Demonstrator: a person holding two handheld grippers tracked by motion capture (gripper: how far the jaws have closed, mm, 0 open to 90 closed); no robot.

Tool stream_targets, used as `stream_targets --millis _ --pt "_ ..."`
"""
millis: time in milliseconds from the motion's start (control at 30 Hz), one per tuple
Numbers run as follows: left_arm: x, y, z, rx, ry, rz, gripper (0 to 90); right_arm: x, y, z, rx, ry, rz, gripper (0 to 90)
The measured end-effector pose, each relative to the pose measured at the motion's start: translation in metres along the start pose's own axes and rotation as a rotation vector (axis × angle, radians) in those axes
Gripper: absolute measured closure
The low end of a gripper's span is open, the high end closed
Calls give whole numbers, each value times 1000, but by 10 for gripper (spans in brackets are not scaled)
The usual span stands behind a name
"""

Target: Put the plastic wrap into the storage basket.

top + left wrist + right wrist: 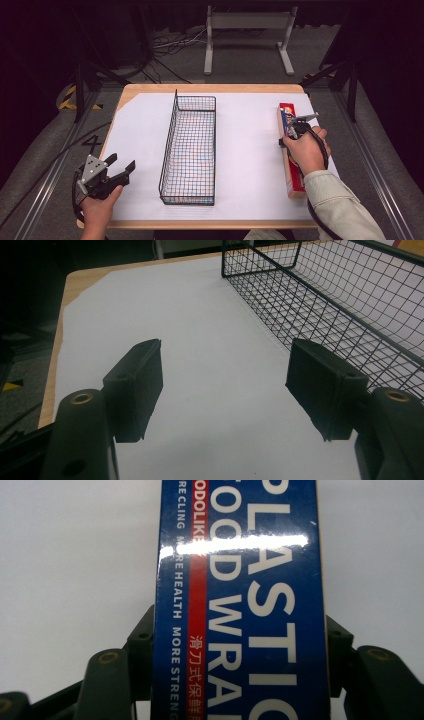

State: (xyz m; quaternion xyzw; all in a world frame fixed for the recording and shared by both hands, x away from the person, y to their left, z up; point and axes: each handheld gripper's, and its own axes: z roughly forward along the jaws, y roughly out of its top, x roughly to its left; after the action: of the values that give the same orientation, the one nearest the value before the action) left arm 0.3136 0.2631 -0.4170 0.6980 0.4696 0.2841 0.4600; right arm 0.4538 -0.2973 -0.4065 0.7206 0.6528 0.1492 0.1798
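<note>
Your right gripper (298, 125) squeezes the sides of the plastic wrap box (240, 600) at the table's right edge, ready to lift it. Your left gripper (118, 168) waits open, empty, beside the wire basket (176, 150).

Plastic wrap box (240, 605) ends beyond frame edges, middle under hand (302, 150).

A recording lab: dark curtains, floor cables (165, 47), paper-covered table (210, 88).

wire basket (190, 150) set mid-table (150, 89) | food wrap box (288, 131) laid right of it, near the edge
</note>
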Motion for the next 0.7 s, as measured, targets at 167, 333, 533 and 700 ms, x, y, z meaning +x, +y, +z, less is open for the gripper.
stream_targets --millis 167,333,533,700 --pt "1 0 1 3 1 0 311 1 -1 -1 -3 19 35 401" --pt "-1 1 1 5 -1 -12 310 3 -1 -7 1 45 50 401" --pt "-9 2 1 12 -19 -22 308 19 4 -23 -10 40 65 400" --pt "-14 -1 6 30 -16 -1 309 36 10 -39 -25 64 70 400"
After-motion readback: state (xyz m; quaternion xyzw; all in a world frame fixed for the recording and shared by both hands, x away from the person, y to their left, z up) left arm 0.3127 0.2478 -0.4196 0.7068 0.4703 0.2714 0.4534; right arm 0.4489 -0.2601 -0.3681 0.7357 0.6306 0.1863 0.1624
